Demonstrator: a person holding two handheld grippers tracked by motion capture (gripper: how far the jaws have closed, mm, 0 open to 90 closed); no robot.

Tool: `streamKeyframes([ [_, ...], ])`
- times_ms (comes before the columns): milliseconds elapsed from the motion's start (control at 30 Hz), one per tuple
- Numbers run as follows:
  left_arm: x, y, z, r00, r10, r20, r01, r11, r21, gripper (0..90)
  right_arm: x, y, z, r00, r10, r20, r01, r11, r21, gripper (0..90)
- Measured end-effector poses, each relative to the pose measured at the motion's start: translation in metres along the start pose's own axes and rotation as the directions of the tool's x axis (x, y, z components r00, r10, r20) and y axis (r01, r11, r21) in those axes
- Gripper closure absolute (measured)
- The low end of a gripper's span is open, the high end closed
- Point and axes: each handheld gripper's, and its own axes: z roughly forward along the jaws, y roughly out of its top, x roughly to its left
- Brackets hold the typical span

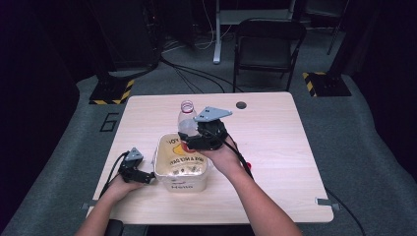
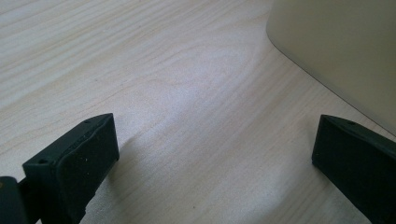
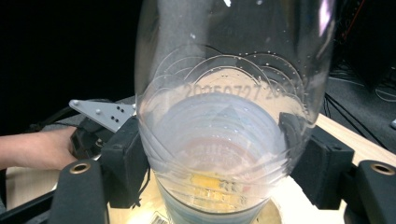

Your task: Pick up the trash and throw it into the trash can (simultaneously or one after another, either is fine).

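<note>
Right hand-held gripper (image 1: 196, 133) pinches a clear plastic bottle (image 3: 229, 116) across its lower body — jaws pressed to both sides, bottle upright just above the open white tub (image 1: 162, 169). Bottle judged light, thin-walled, slippery; a mid-body hold seems safest. Left hand-held gripper (image 2: 212, 163) rests spread on the tabletop (image 2: 163, 70), tub wall just beside its jaw.

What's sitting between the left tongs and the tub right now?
Nothing. In the left gripper view only bare table lies between the open left tongs and the tub, whose wall stands close beside one jaw.
</note>
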Motion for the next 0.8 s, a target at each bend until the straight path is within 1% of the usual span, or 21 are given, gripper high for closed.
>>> streamKeyframes([
  [133,0.000,0.000,0.000,1.0000,-0.001,0.000,0.001,1.0000,0.000,0.3,-0.001,-0.008,0.004,0.9999,0.002,0.011,-0.002,1.000,0.011,27.6],
  [233,0.000,0.000,0.000,1.0000,0.000,0.000,0.000,1.0000,0.000,0.3,-0.002,-0.013,0.006,0.9998,0.013,0.018,-0.013,1.000,0.018,27.6],
  [333,0.000,0.000,0.000,1.0000,0.000,0.000,0.000,1.0000,0.000,0.3,-0.001,-0.017,0.009,0.9994,0.014,0.030,-0.015,1.000,0.025,27.6],
  [367,0.000,0.000,0.000,1.0000,0.005,0.001,-0.005,1.0000,0.005,0.3,-0.001,-0.018,0.010,0.9994,0.007,0.034,-0.007,1.000,0.027,27.6],
  [567,0.000,0.000,0.000,1.0000,0.005,0.001,-0.005,1.0000,0.005,0.3,-0.004,-0.026,0.017,0.9994,0.017,0.030,-0.018,0.999,0.032,27.6],
  [633,0.000,0.000,0.000,1.0000,0.005,0.001,-0.005,1.0000,0.005,0.3,-0.004,-0.028,0.019,0.9992,0.027,0.028,-0.028,0.999,0.037,27.6],
  [800,0.000,0.000,0.000,1.0000,0.005,0.001,-0.005,1.0000,0.006,0.3,-0.005,-0.033,0.024,0.9994,0.014,0.031,-0.016,0.998,0.055,27.6],
])
